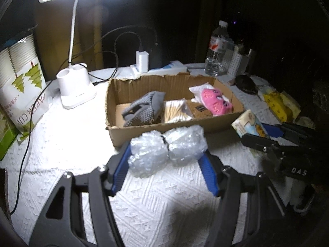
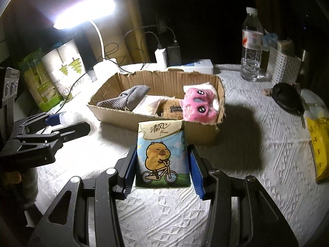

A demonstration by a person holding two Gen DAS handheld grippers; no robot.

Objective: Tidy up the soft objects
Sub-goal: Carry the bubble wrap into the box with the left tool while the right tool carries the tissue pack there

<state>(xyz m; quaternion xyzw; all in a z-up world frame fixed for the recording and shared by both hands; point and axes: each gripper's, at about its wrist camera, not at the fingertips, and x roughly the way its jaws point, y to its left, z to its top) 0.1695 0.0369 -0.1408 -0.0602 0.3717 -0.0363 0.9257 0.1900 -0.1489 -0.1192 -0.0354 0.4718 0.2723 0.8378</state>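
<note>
We hold a bundle of bubble wrap (image 1: 167,151), cinched at its middle by a dark band, in our left gripper (image 1: 167,154), whose blue pads press into both ends of it, so the bundle sits just in front of the cardboard box (image 1: 131,132) and above the white textured tablecloth (image 1: 156,205). Our right gripper (image 2: 162,164) is clamped on a pack of tissues (image 2: 161,154) printed with a cartoon animal on a bicycle, its blue pads flat against the pack's two sides, also just in front of the box. Inside the box lie a grey knitted cloth (image 1: 141,109) at the left, a clear bag of cotton swabs (image 1: 176,109) beside it, a brown item (image 2: 171,108) next, and a pink plush toy (image 2: 198,105) against the right wall with a white cloth (image 1: 200,89) behind it. Beyond the box stand a lit white desk lamp (image 1: 75,86), a white charger (image 1: 141,60) with black cables, and a water bottle (image 2: 251,45). A pack of paper cups (image 1: 22,94) stands at the left; a yellow packet (image 2: 318,150) and a black pouch (image 2: 284,97) lie at the right.
</note>
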